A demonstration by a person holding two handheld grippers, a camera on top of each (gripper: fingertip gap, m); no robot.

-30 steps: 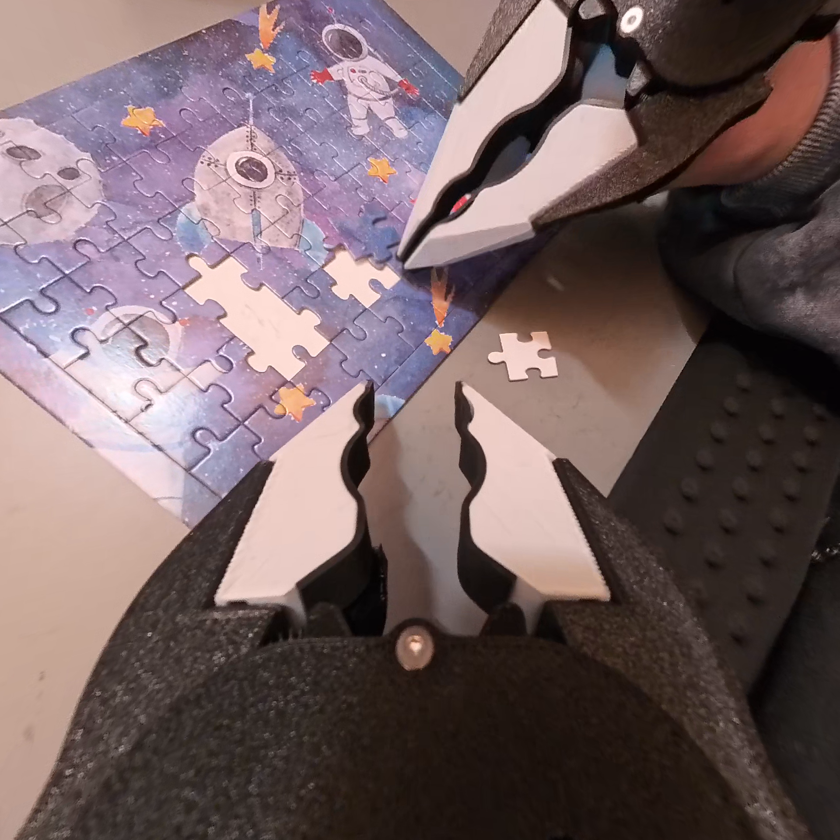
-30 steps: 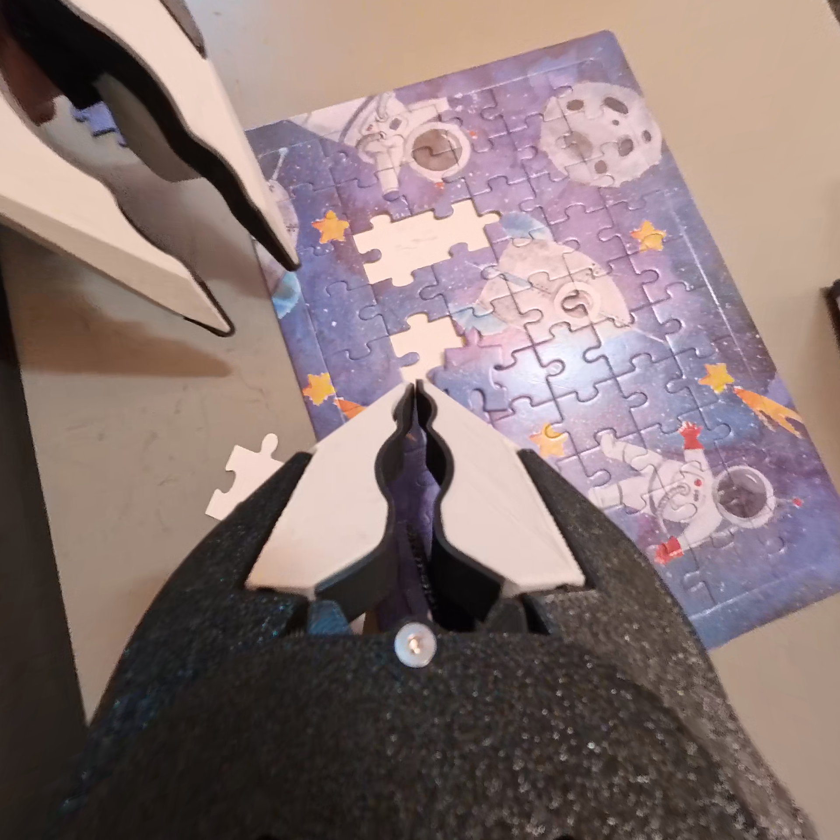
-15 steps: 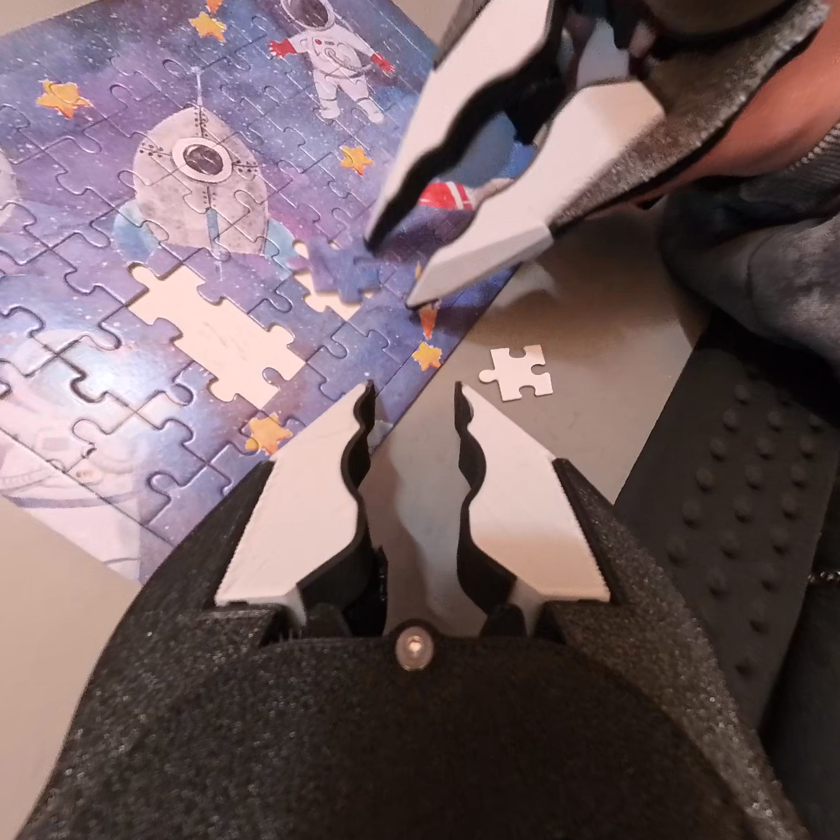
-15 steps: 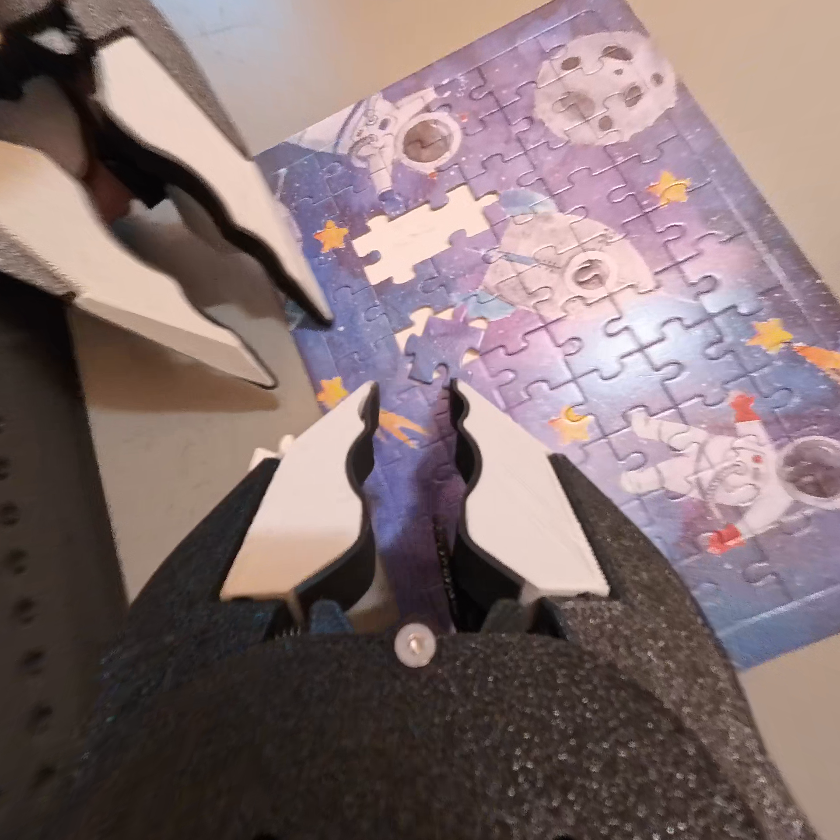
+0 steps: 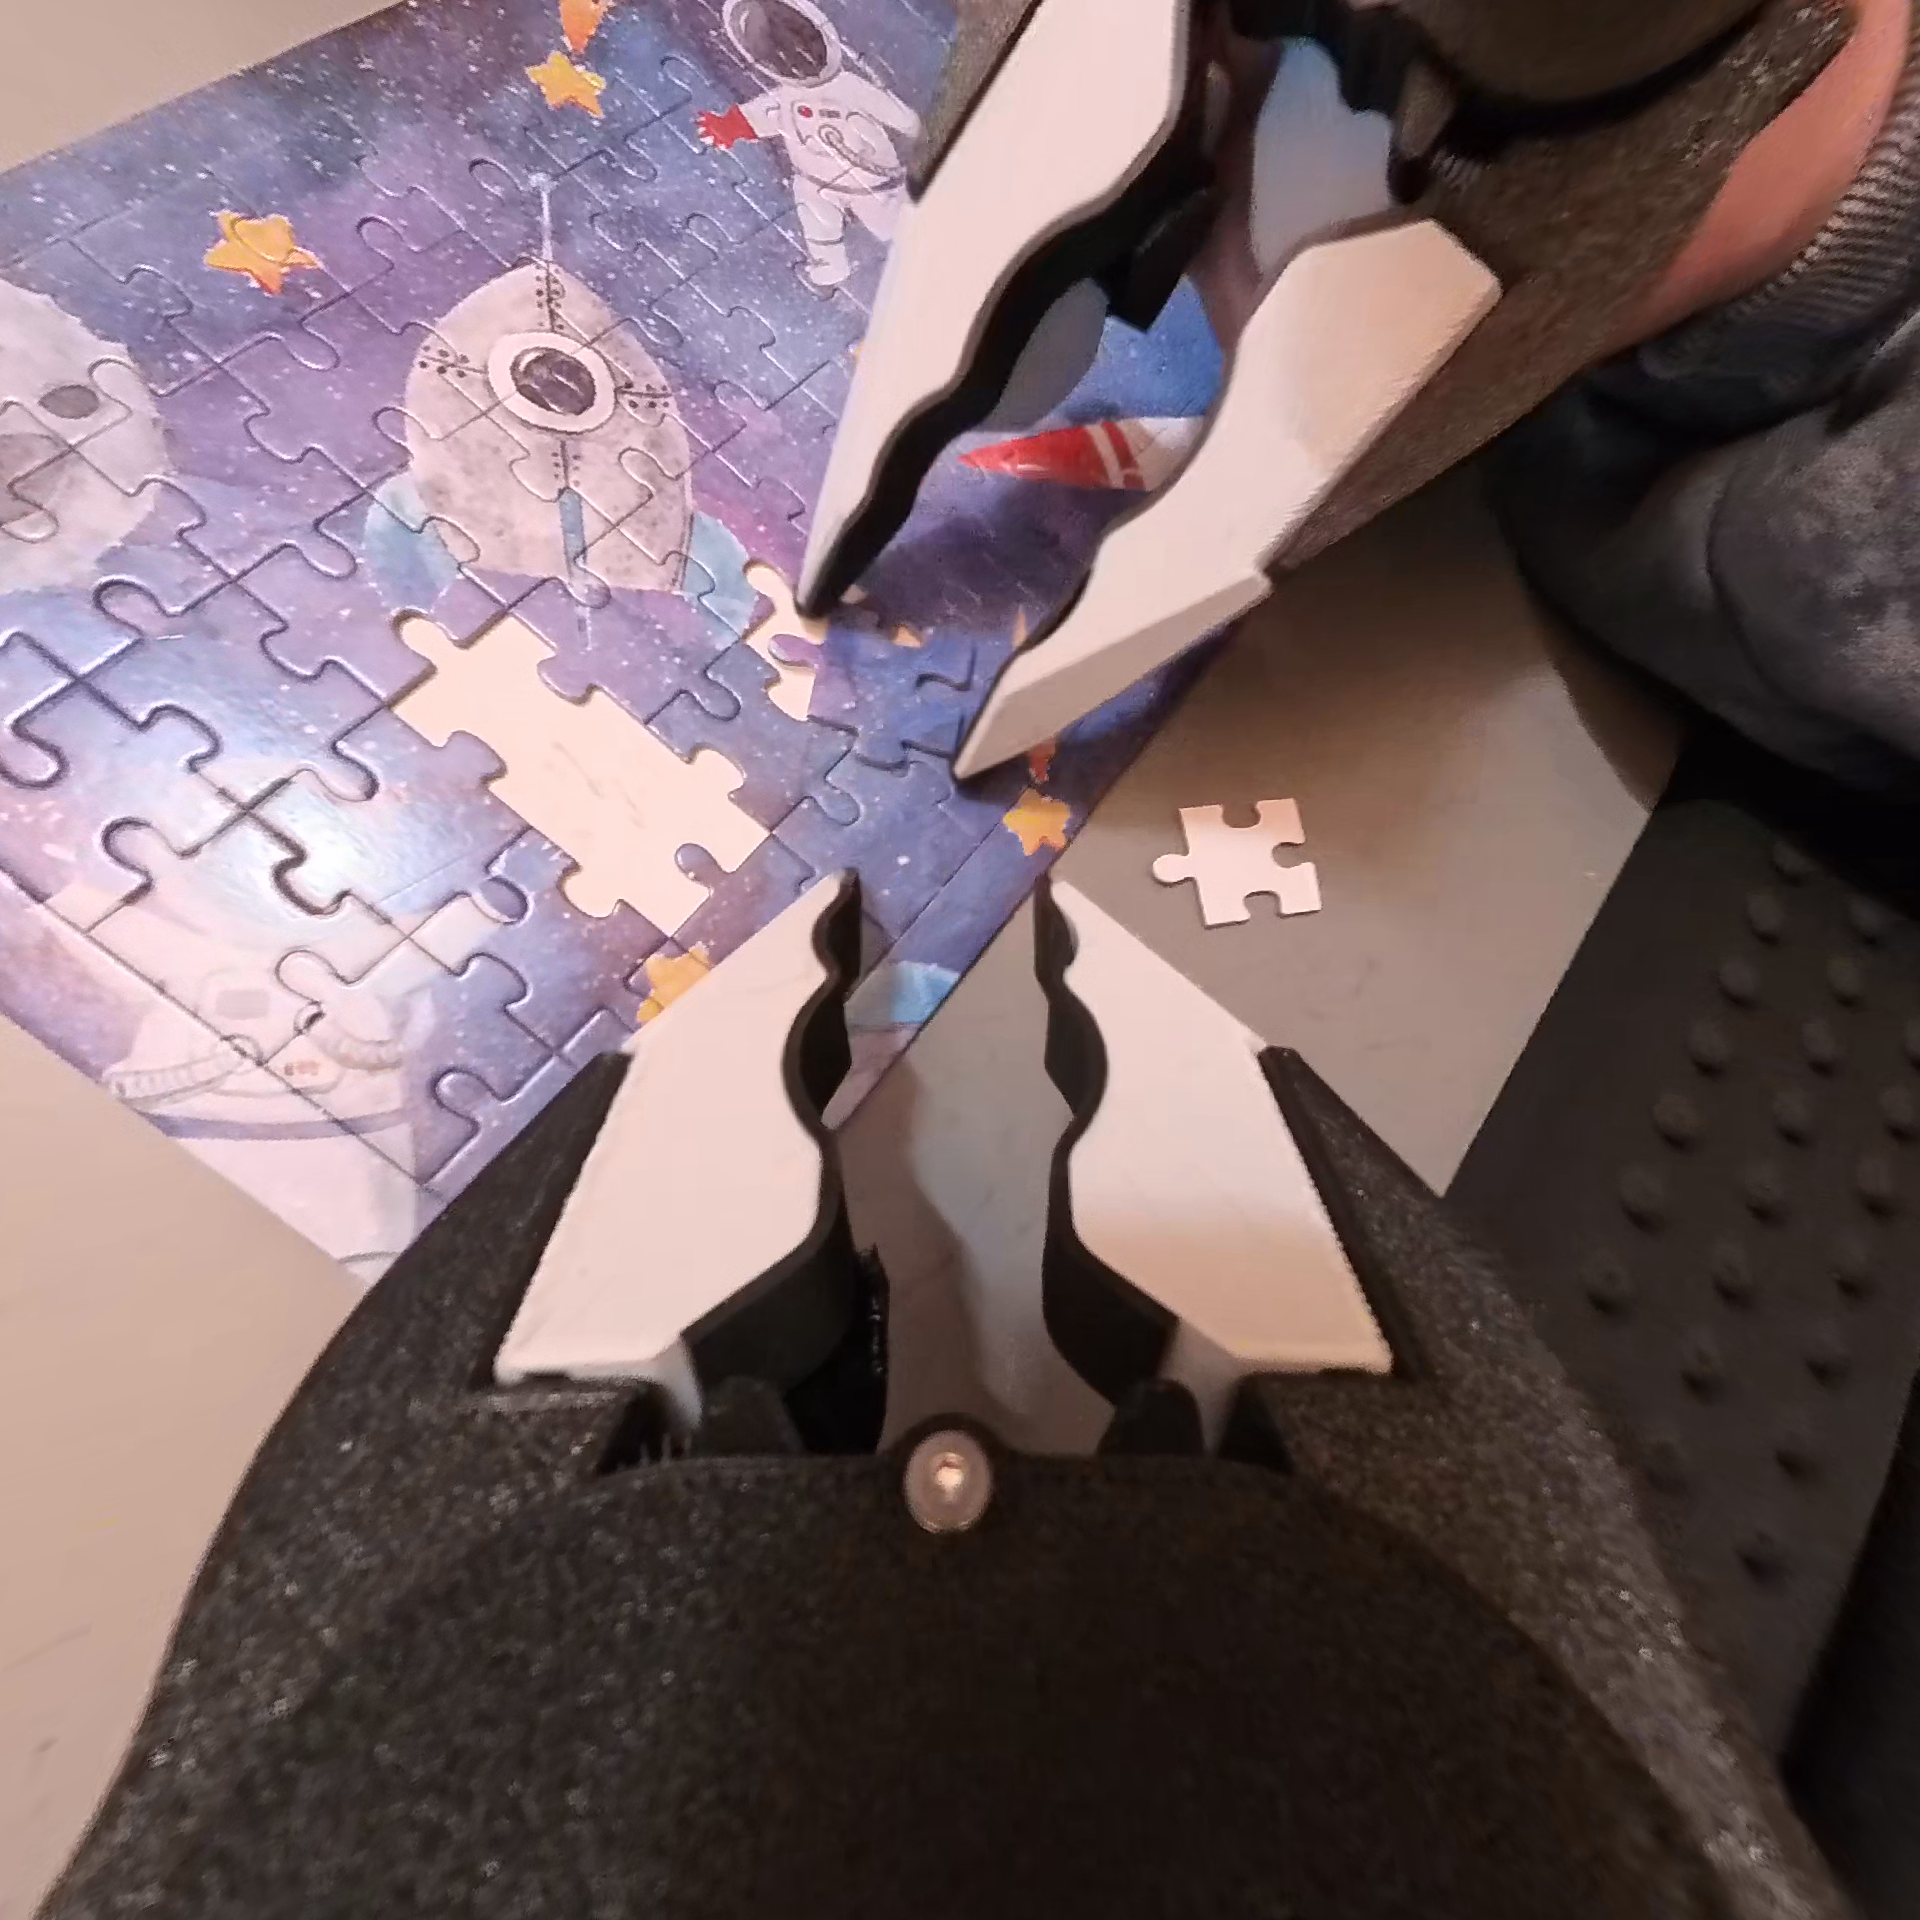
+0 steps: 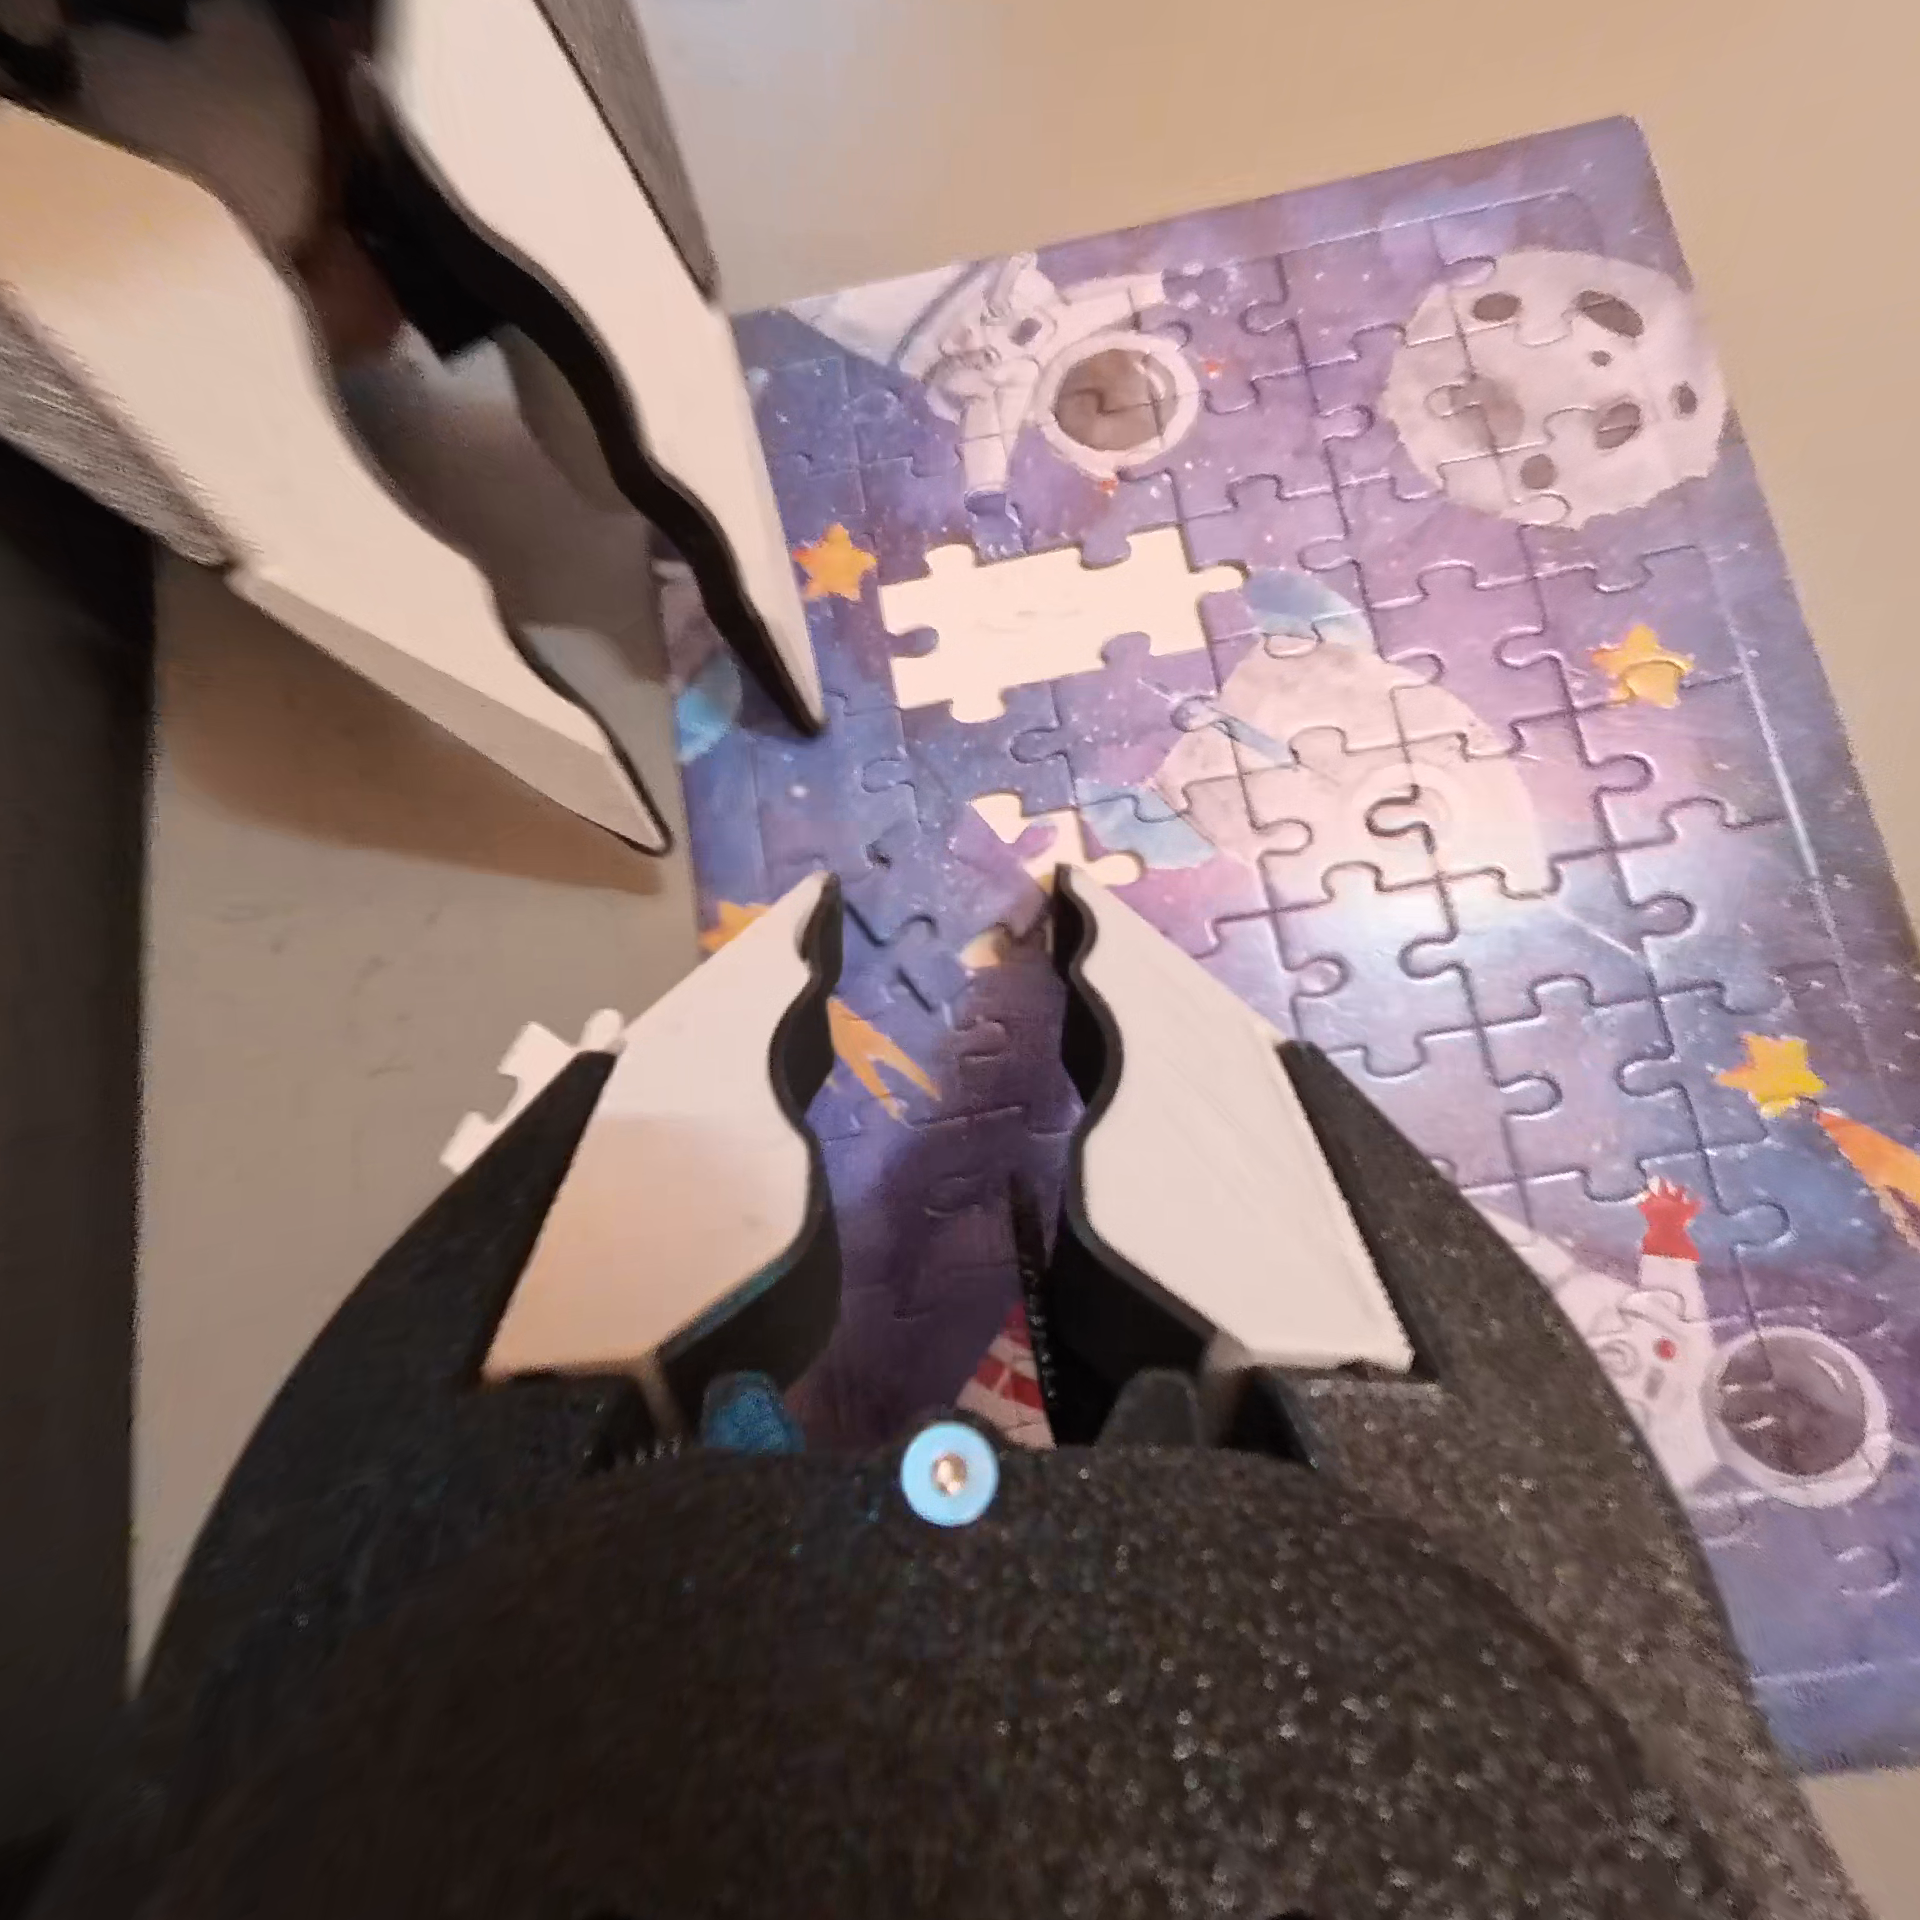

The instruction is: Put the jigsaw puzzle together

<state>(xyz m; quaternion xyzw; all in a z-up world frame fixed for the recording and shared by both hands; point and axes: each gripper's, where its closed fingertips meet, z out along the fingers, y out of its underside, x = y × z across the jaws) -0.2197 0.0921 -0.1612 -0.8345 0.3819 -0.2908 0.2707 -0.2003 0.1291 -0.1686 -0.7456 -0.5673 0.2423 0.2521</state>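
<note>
**Inspector:** Report the placing of the jigsaw puzzle.

**Surveyor:** Lies flat on the counter, far and left of the left gripper. Nearly whole. Lacks fill in a long gap at its middle and in a small gap just right of that.

**Inspector:** State the jaws.

**Surveyor:** On the left gripper: apart and empty, hovering over the near right edge of the puzzle. Judged parked there to leave working room. On the right gripper: likewise apart, clamped on nothing, tips down at the small gap, straddling a blue piece.

**Inspector:** Seated?

**Surveyor:** Not seated. Rests askew over the small gap, with pale ground showing at its far left side. Judged to need a nudge square; hence, probably, the spread tips, one to each side, placed to turn or press it home.

**Inspector:** Anything else loose?

**Surveyor:** A white piece, blank side up on the counter, just right of the puzzle's edge and beside a black studded mat. Likely needs flipping before use. Cannot tell which gap suits it.

**Inspector:** Hazard?

**Surveyor:** Possible lifting of neighbouring pieces if pressed while crooked.
</note>
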